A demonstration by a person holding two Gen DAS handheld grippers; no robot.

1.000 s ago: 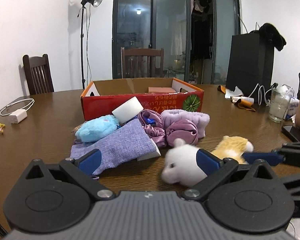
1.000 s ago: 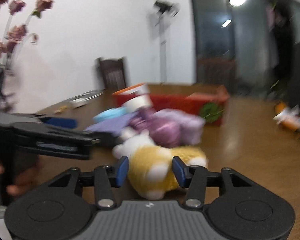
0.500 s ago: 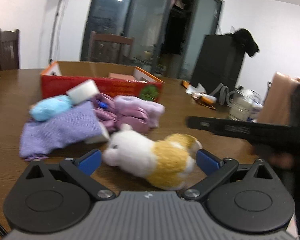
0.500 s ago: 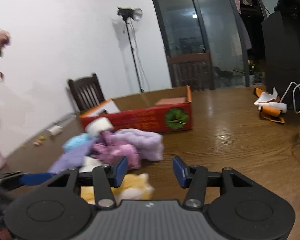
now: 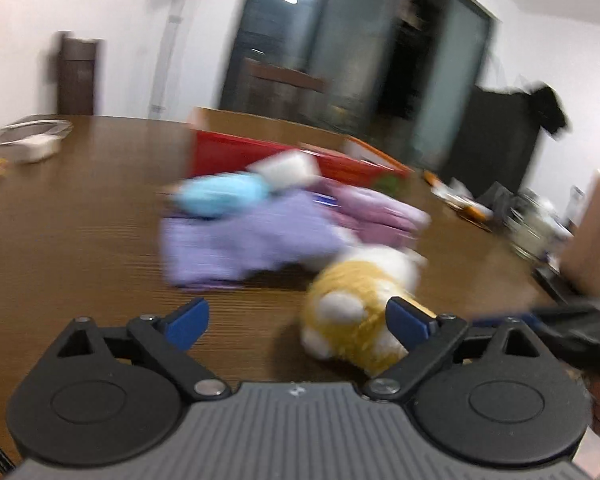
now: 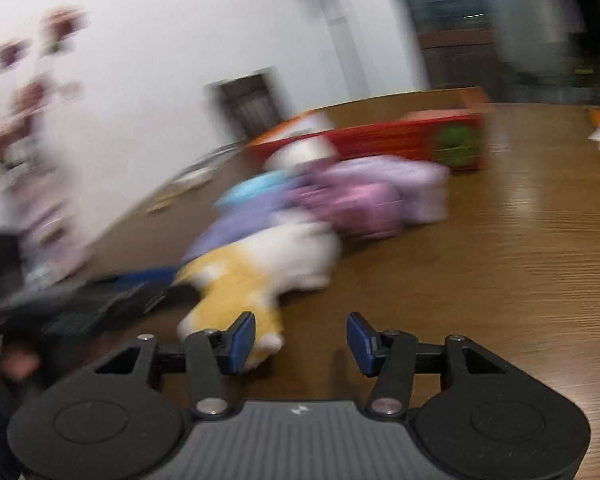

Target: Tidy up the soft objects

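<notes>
Motion blur smears the pile (image 5: 260,228). Left gripper (image 5: 298,318) and right gripper (image 6: 300,338) are both released; the right's jaws just widened, the left's narrowed, and the plush toy (image 5: 359,300) now lies at the left's 2 o'clock.

motion-blurred soft pile (image 5: 268,232), smeared red box (image 6: 399,140), plush toy (image 5: 359,312) partly behind fingers (image 5: 407,320)

The yellow-and-white plush toy (image 5: 359,304) has a mustard-yellow body with white patches and a white front half. Behind it, toward the bench's far edge, lie a lavender woven cloth (image 5: 244,240), a sky-blue fluffy plush (image 5: 220,196), pinkish-purple satin fabric pieces (image 6: 363,204) and a white foam block (image 5: 288,168). The red cardboard box (image 6: 383,140) carries a green round print. The brown bench (image 6: 519,264) shows fine wood grain. Both grippers have blue pads (image 6: 244,338) on black arms.
</notes>
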